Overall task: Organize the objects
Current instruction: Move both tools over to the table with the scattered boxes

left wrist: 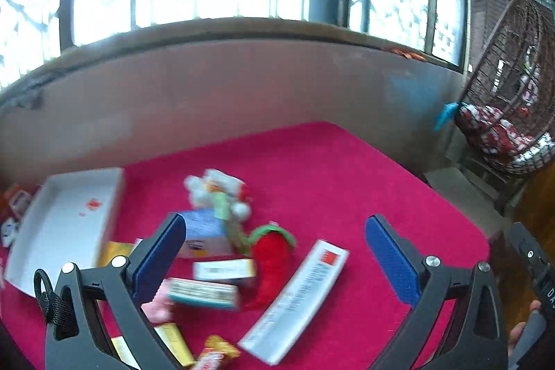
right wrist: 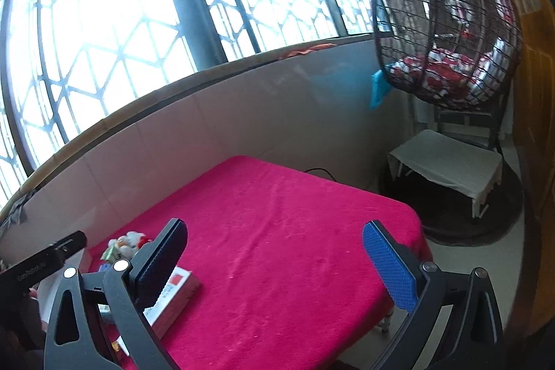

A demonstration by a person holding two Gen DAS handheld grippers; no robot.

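Observation:
My left gripper (left wrist: 275, 260) is open above a scatter of small things on the pink tablecloth (left wrist: 347, 182): a red plush chili (left wrist: 272, 260), a long white box with a red square (left wrist: 298, 299), a blue-and-white box (left wrist: 204, 233), a Santa plush (left wrist: 218, 193), and several small packets (left wrist: 203, 293). An open white box (left wrist: 59, 224) lies at the left. My right gripper (right wrist: 275, 264) is open over bare pink cloth (right wrist: 295, 231), nothing between its fingers. The long white box (right wrist: 173, 293) and Santa plush (right wrist: 126, 247) sit by its left finger.
A grey wall (left wrist: 242, 85) and barred windows run behind the table. A hanging wicker chair (right wrist: 447, 23) with red cushions and a low white stool (right wrist: 447, 165) stand to the right. The table's right edge (right wrist: 421, 231) drops to the floor. The left gripper's body (right wrist: 41, 260) shows at far left.

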